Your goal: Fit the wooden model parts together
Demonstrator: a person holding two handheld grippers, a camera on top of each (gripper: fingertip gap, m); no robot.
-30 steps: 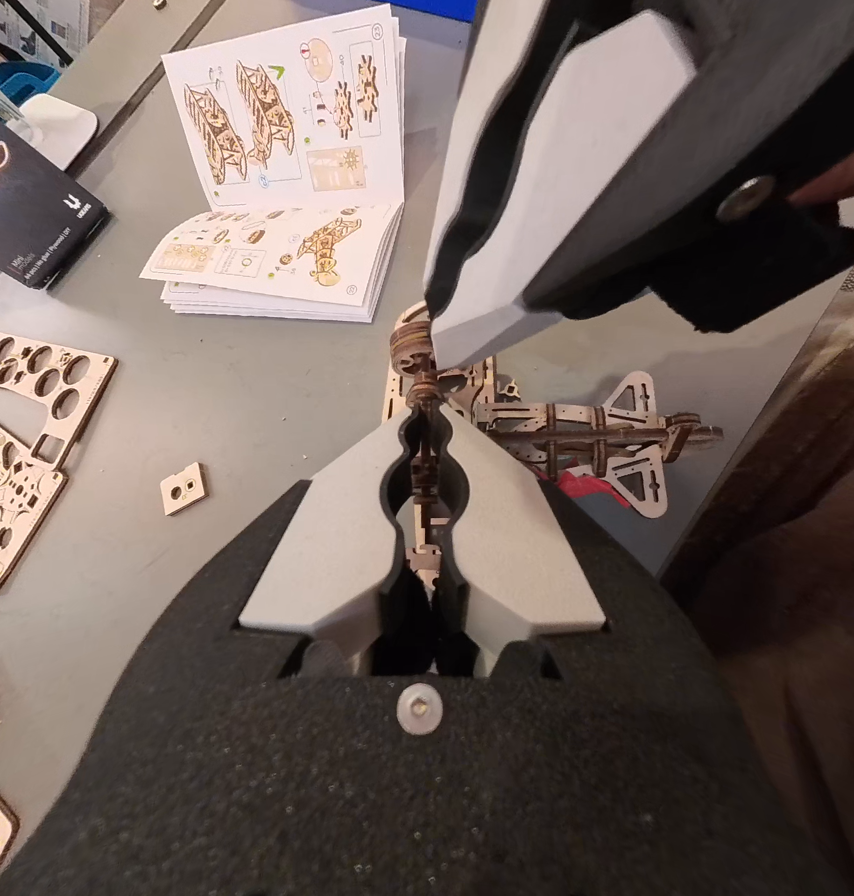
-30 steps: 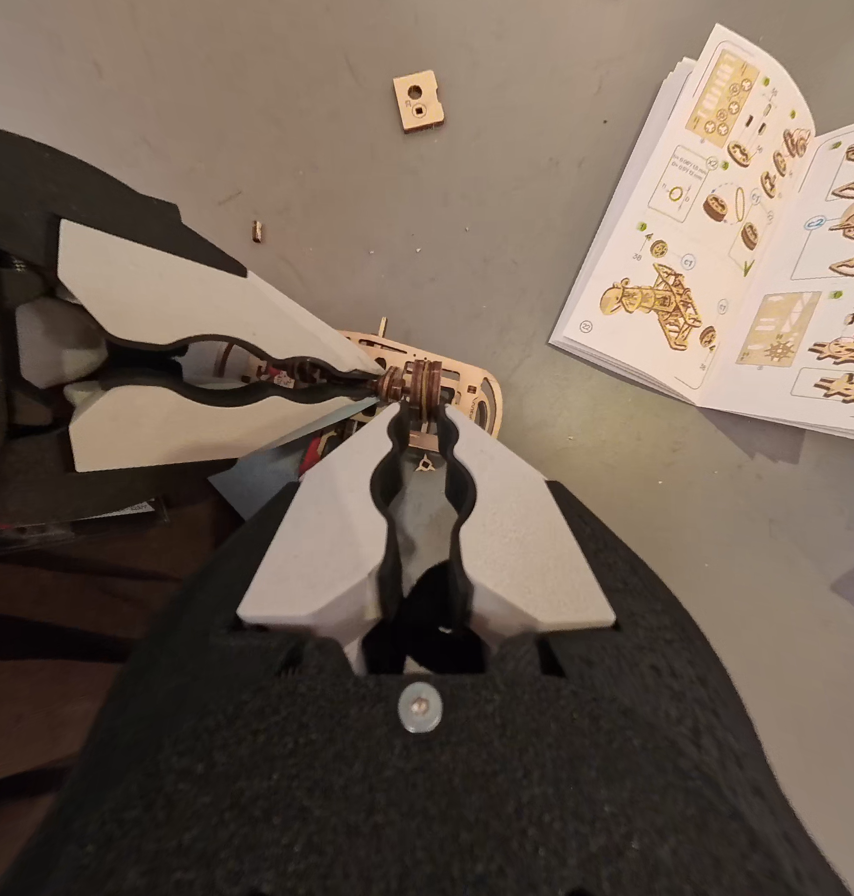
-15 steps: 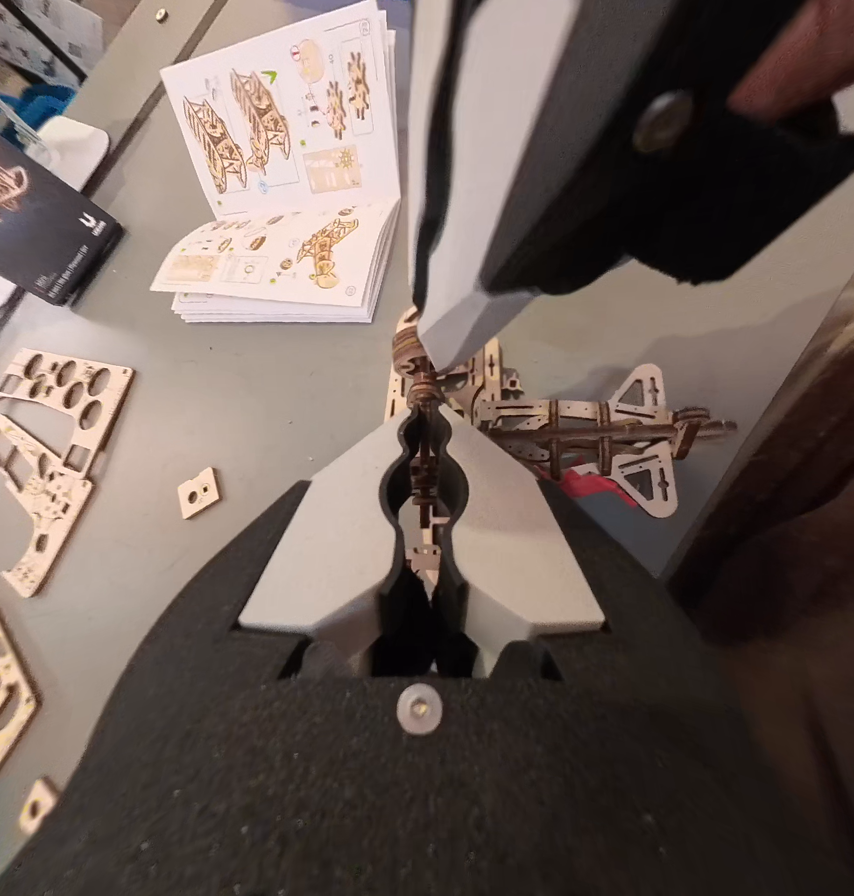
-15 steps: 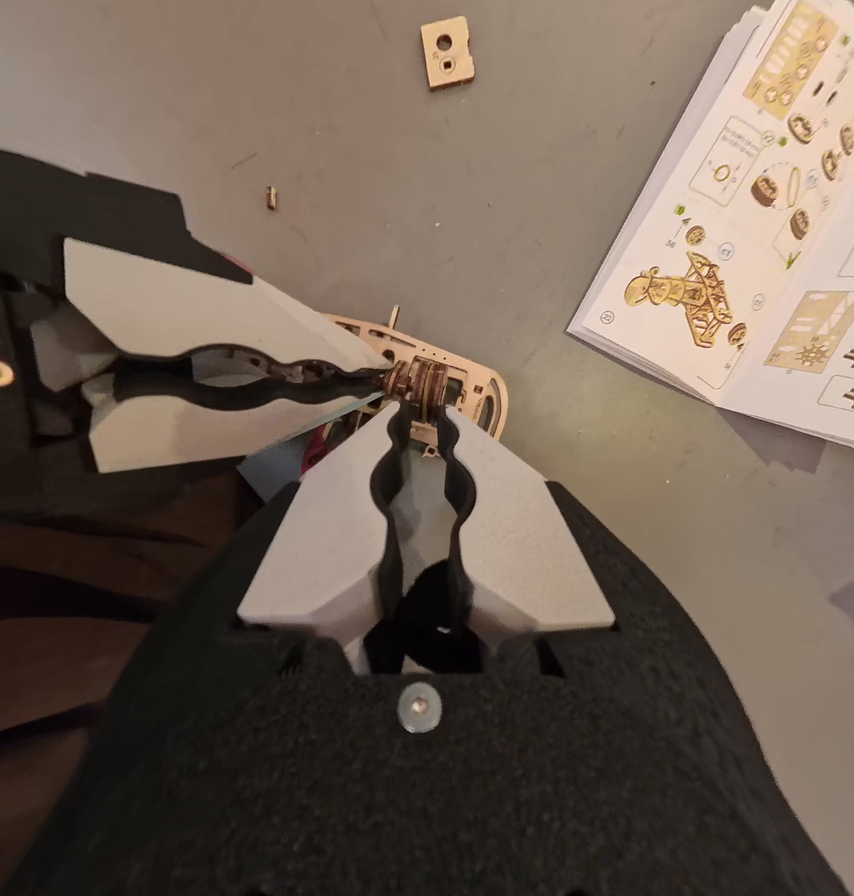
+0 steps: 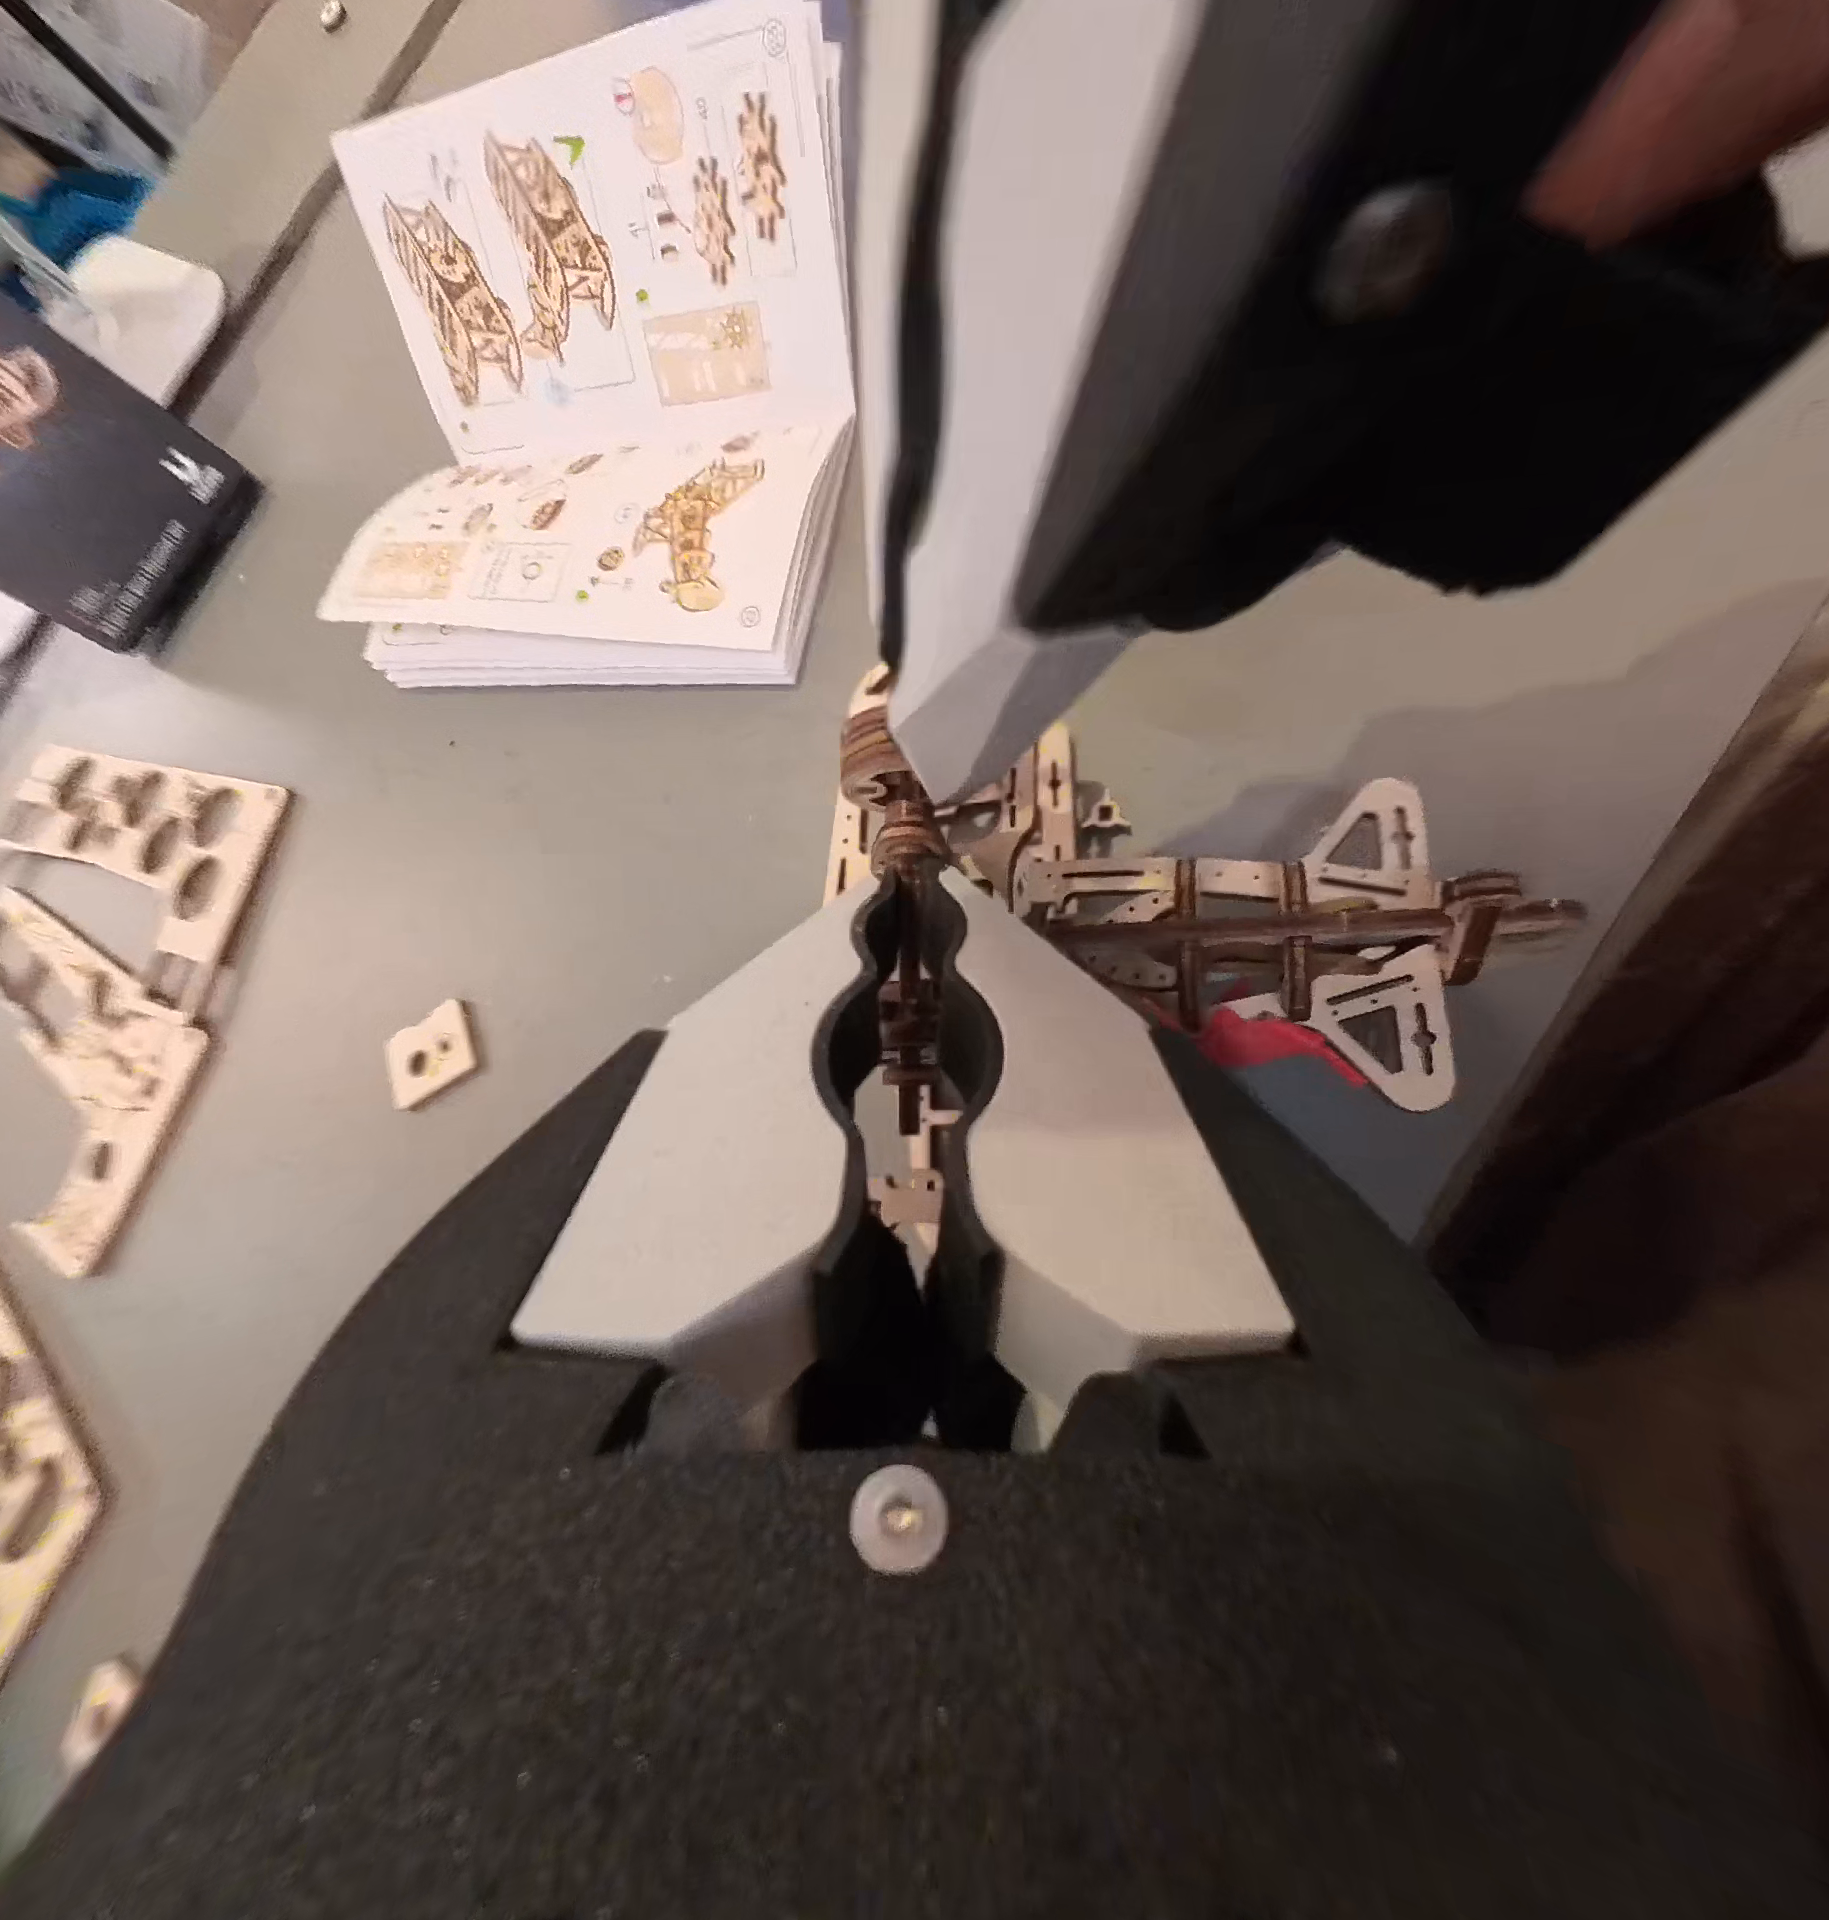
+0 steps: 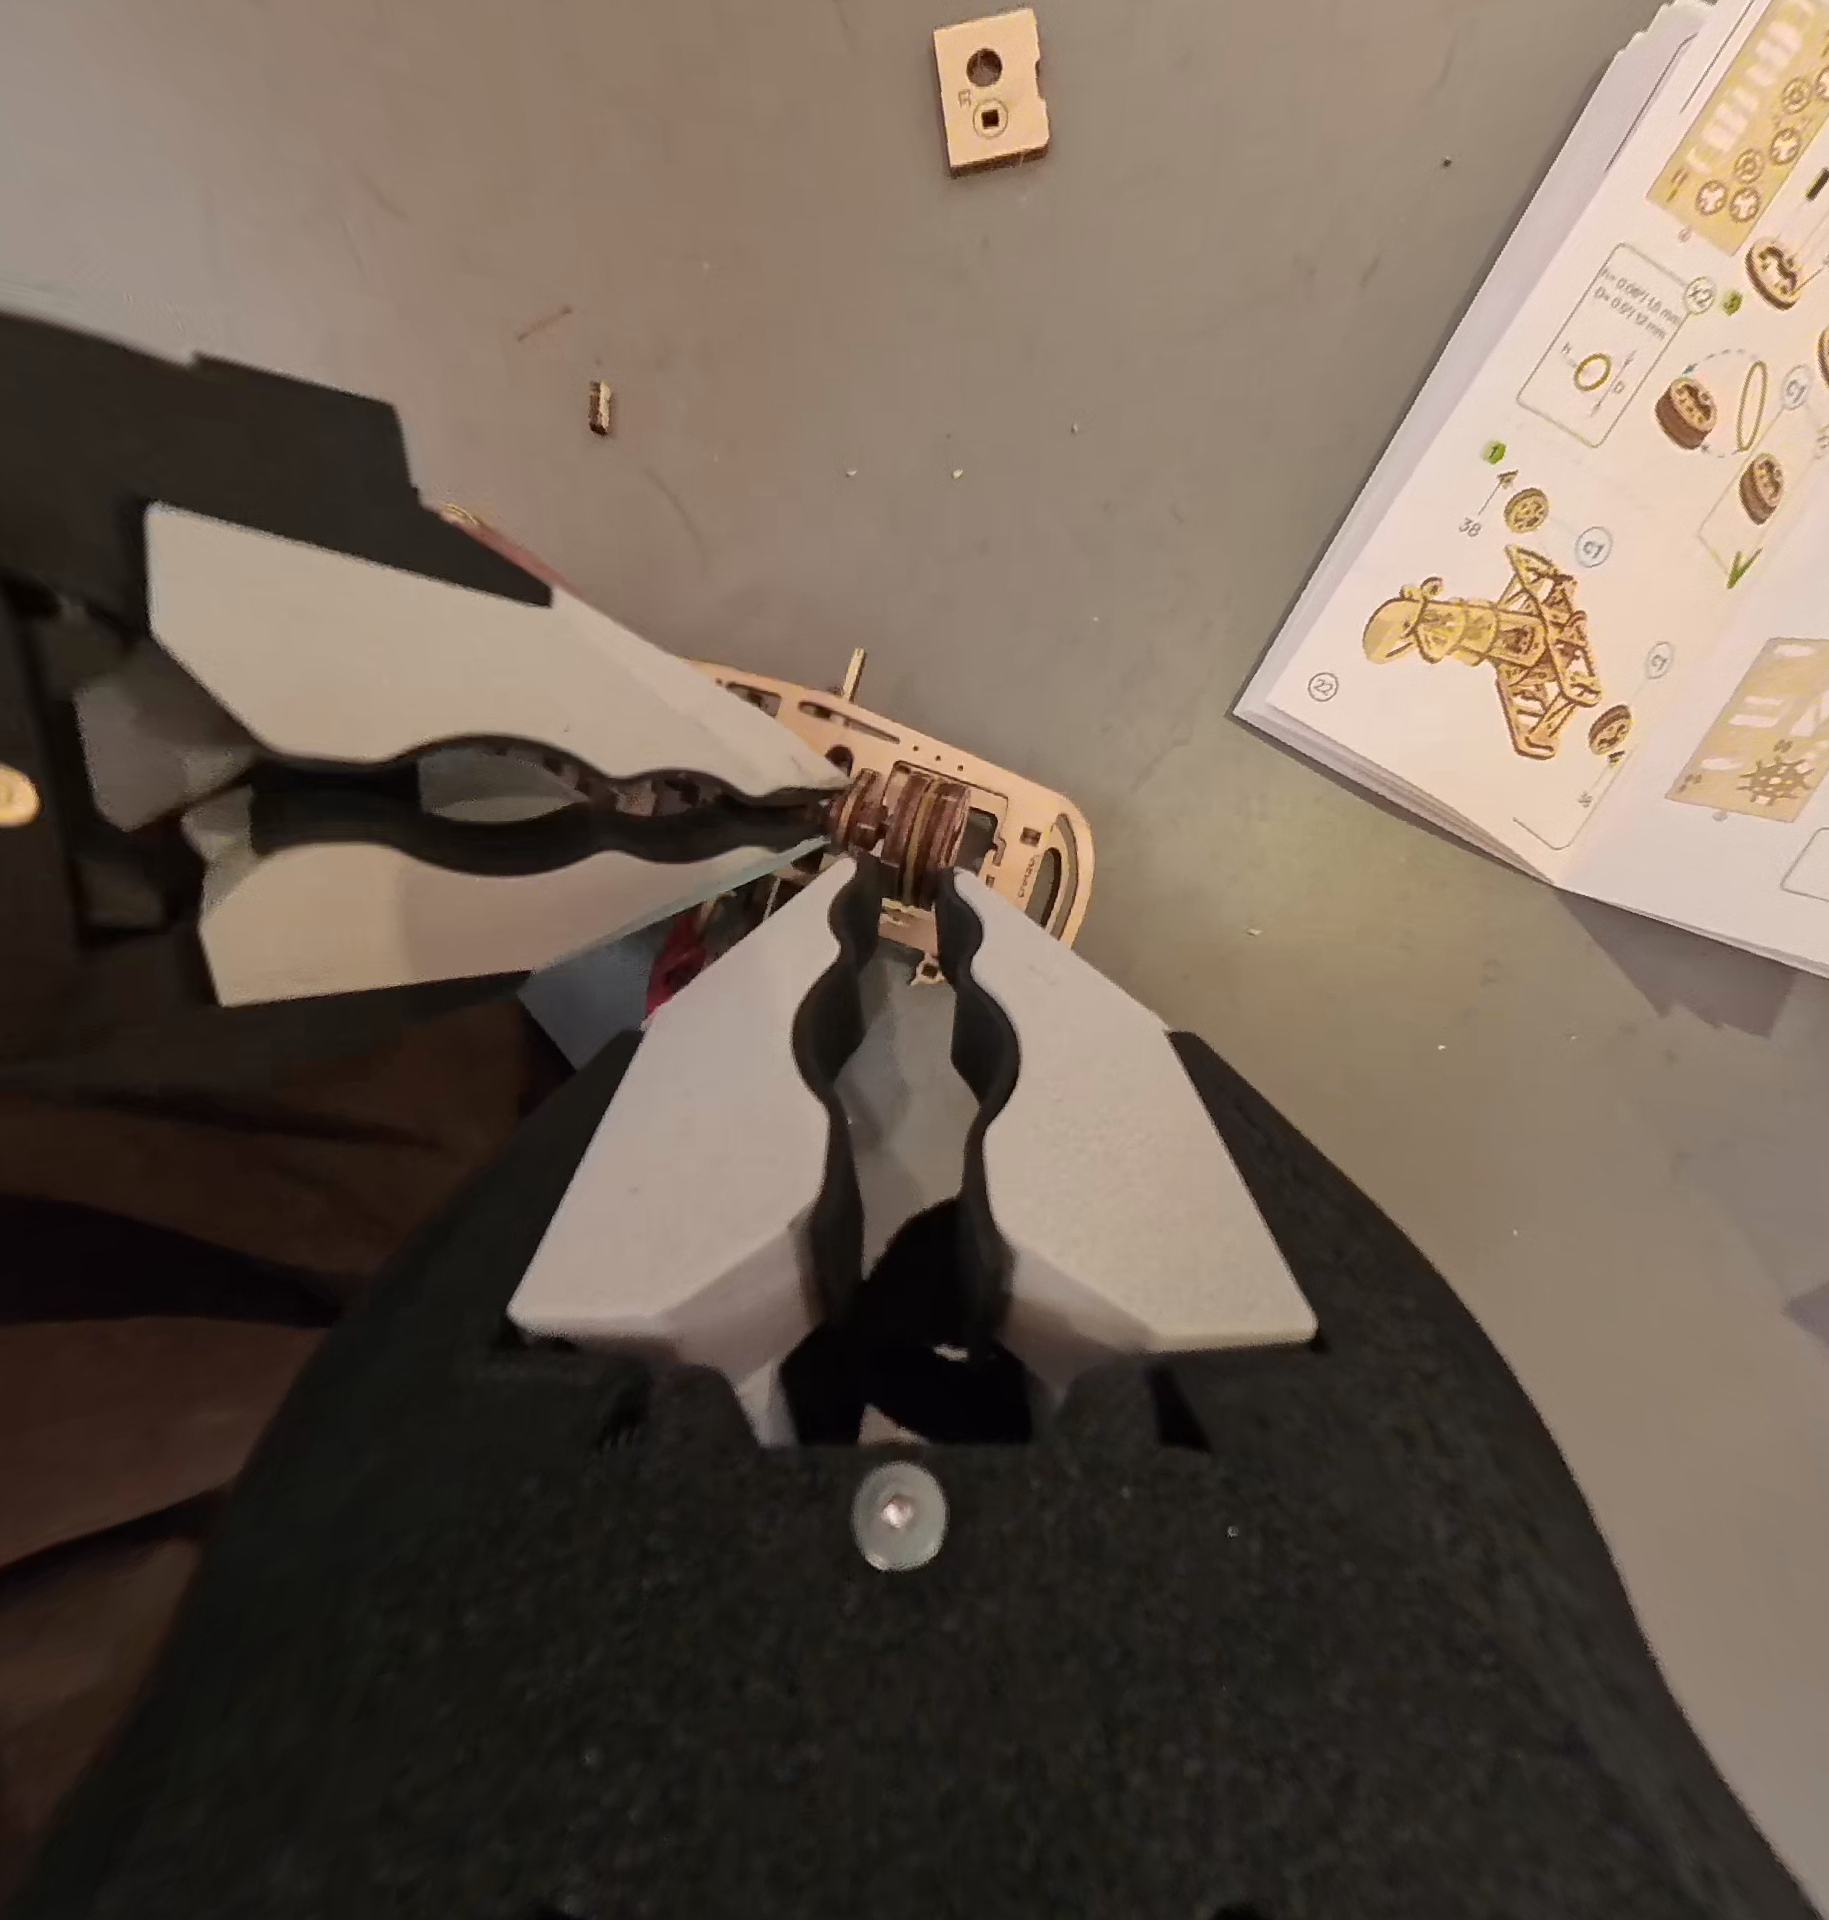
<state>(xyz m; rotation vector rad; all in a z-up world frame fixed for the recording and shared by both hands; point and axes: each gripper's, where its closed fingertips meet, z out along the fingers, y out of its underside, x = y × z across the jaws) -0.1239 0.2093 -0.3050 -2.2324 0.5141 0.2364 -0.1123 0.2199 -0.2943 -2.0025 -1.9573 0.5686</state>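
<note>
A wooden plane model (image 5: pixel 1294 925) hangs just above the grey table, tail to the right. My left gripper (image 5: pixel 910 883) is shut on a thin wooden strut of the model that runs between its fingers. A small hub disc (image 5: pixel 905 840) sits just past its tips. My right gripper (image 5: pixel 905 727) comes down from above and is shut on a wooden wheel (image 5: pixel 868 753) at that hub. In the right wrist view my right gripper (image 6: pixel 905 888) pinches the wheel (image 6: pixel 931 821), and the left gripper (image 6: pixel 832 816) meets it from the left. The wing (image 6: pixel 1045 873) shows behind.
An open instruction booklet (image 5: pixel 619 416) lies at the back; it also shows in the right wrist view (image 6: pixel 1616 520). Punched wooden sheets (image 5: pixel 110 987) and a black box (image 5: pixel 79 488) lie to the left. A small square wooden piece (image 5: pixel 432 1055) lies loose. The table edge (image 5: pixel 1575 1039) runs at the right. Only a small space, under 4 cm, lies between the two pairs of fingers.
Both grips hold. The right gripper has swung to a steeper angle over the wheel, and both views have shifted slightly over the table.
</note>
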